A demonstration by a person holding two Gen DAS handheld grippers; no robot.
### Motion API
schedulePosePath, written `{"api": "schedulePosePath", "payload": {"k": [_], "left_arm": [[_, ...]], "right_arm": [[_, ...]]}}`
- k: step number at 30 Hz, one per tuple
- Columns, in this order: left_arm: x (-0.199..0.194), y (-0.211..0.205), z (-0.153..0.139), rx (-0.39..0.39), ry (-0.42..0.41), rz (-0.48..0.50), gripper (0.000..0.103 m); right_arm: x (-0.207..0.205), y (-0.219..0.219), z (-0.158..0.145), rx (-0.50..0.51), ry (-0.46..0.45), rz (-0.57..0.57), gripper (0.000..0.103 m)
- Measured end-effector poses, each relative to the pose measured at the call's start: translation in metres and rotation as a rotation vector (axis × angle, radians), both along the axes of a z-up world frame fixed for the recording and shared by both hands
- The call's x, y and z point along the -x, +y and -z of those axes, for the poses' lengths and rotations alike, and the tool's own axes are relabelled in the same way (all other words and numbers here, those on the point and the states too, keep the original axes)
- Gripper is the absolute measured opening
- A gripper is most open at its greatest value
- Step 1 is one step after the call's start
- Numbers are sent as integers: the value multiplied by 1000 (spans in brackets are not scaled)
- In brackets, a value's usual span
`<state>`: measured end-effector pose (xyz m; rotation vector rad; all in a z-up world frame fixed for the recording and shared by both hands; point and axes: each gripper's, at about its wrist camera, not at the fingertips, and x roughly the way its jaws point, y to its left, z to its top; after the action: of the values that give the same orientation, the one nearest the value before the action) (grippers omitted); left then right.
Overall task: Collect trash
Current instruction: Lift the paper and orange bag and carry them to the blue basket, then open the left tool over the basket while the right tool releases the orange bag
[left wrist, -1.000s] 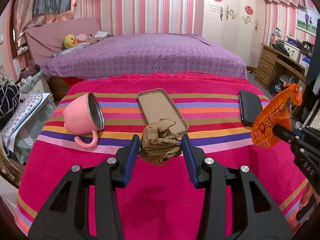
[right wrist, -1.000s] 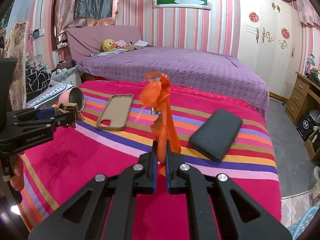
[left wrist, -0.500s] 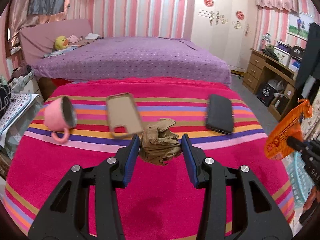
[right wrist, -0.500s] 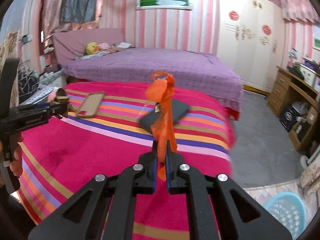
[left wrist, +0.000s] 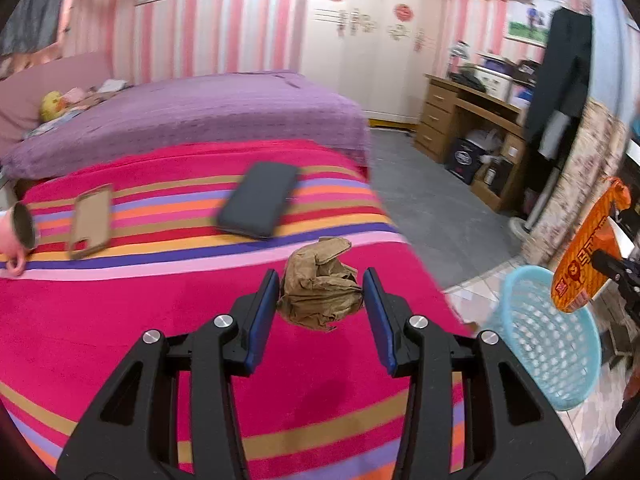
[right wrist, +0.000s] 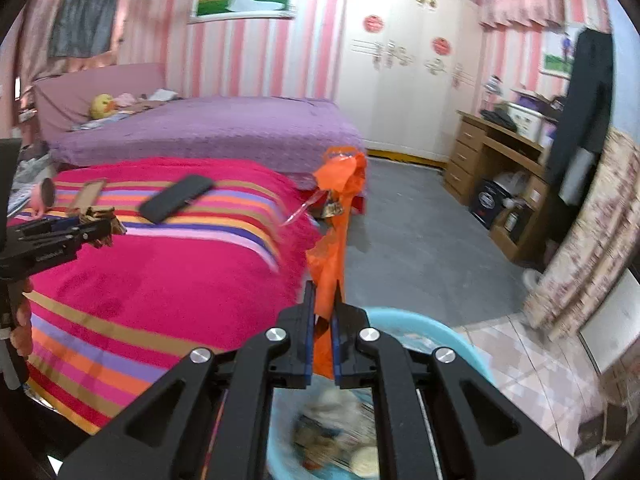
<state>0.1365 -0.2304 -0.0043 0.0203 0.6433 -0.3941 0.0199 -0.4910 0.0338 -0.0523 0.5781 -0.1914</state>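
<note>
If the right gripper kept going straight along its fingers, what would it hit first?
Apart from the orange wrapper it holds, probably the bare grey floor beyond the striped blanket; depth is unclear. The blue basket sits below that line.

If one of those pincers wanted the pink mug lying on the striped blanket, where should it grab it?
The pink mug lies on its side, mouth open toward the phone case, handle low against the blanket. Probably come from that open side and pinch the rim wall, one finger inside; the handle looks awkward to reach.

A dark phone (left wrist: 259, 205) and a tan phone case (left wrist: 90, 221) lie apart on the striped blanket (left wrist: 160, 320). A pink mug (left wrist: 16, 232) lies tipped at its left edge. Behind are a purple bed (left wrist: 192, 116), white wardrobe (left wrist: 360, 40) and wooden desk (left wrist: 472, 140).
</note>
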Motion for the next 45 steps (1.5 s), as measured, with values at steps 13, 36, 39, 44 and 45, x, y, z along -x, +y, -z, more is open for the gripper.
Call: {"api": "schedulePosePath", "payload": {"k": [13, 36, 39, 44, 45], "left_arm": [[52, -161, 20, -23, 46, 245, 42], [59, -180, 33, -112, -52, 265, 96], [57, -165, 28, -107, -61, 236, 96], [55, -143, 18, -89, -55, 210, 96], [55, -138, 15, -87, -59, 202, 96]], "right_arm": [[40, -88, 39, -47, 42, 152, 7], [41, -107, 77, -82, 55, 189, 7], [35, -102, 80, -61, 57, 193, 9], [28, -94, 82, -40, 64, 213, 63], [28, -93, 82, -41, 68, 217, 64]]}}
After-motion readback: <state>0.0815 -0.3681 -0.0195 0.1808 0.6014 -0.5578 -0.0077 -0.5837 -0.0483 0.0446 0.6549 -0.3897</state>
